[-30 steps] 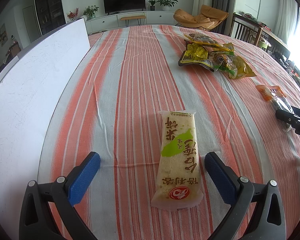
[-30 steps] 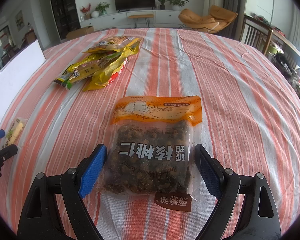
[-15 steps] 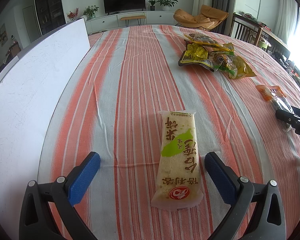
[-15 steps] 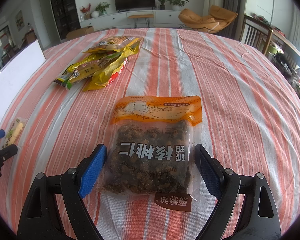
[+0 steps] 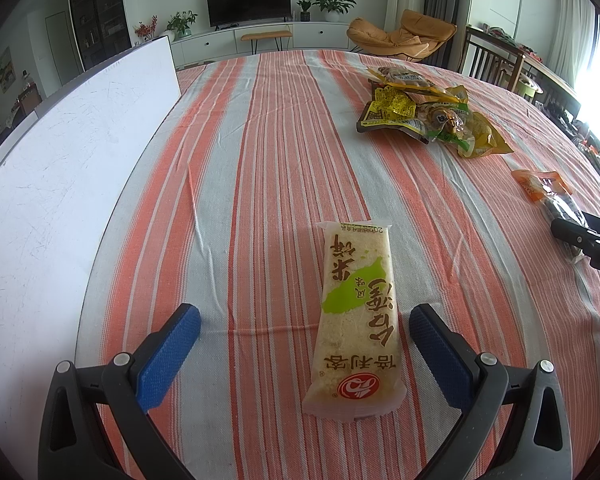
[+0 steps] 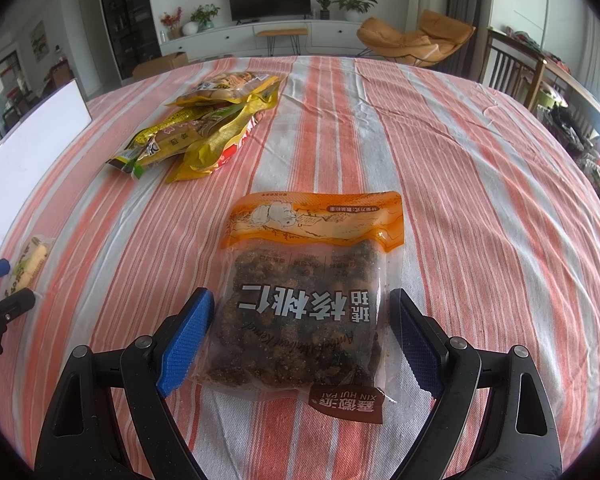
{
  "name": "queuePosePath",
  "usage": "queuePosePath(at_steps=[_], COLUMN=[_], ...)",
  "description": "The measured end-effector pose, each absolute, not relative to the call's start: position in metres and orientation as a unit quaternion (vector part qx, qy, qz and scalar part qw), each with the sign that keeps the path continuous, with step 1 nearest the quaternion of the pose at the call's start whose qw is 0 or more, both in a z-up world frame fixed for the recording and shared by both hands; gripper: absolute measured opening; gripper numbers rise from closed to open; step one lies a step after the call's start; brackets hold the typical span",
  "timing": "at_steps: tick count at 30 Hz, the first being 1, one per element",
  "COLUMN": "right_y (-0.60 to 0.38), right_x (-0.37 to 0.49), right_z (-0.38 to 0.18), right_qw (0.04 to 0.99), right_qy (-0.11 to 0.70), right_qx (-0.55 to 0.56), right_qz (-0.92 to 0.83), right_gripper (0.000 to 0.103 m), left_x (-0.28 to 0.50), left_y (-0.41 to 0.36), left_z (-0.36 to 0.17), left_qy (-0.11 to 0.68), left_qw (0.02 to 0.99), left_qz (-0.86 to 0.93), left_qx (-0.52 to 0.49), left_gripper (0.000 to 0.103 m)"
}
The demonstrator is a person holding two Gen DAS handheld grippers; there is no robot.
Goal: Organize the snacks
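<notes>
A pale rice-cracker packet [image 5: 356,316] with a green patch lies flat on the striped tablecloth between the open fingers of my left gripper [image 5: 304,320], nearer the right finger, untouched. An orange-topped bag of dark walnut kernels [image 6: 308,304] lies between the open fingers of my right gripper [image 6: 302,308]. The bag's sides sit close to both blue pads [image 6: 186,338]. The rice-cracker packet also shows in the right wrist view [image 6: 30,266], at the far left beside the left gripper's tip.
A pile of yellow snack packets [image 5: 428,116] lies further back on the tablecloth; it also shows in the right wrist view [image 6: 208,136]. A white board [image 5: 60,152] runs along the table's left side. Chairs and a TV cabinet stand beyond the table.
</notes>
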State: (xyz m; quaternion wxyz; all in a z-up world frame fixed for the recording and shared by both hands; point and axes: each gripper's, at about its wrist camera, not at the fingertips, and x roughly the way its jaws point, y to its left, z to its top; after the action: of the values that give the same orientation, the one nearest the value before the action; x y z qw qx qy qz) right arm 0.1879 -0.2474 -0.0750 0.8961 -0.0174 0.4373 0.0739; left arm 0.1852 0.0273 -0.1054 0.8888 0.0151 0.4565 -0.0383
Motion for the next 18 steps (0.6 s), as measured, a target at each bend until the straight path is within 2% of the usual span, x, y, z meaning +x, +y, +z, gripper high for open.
queuePosePath(at_steps=[18], right_y=[-0.2482], right_x=[0.1878], right_z=[-0.0749], right_qw=[0.896], right_qy=[0.437], right_qx=[-0.017], right_qz=[0.074], right_gripper=[0.09], left_x=[0.1856], left_y=[0.0281], left_z=[-0.105], left_qy=[0.457], left_qw=[0.889], left_qz=[-0.038], left_qx=[0.015], left_gripper=[0.103])
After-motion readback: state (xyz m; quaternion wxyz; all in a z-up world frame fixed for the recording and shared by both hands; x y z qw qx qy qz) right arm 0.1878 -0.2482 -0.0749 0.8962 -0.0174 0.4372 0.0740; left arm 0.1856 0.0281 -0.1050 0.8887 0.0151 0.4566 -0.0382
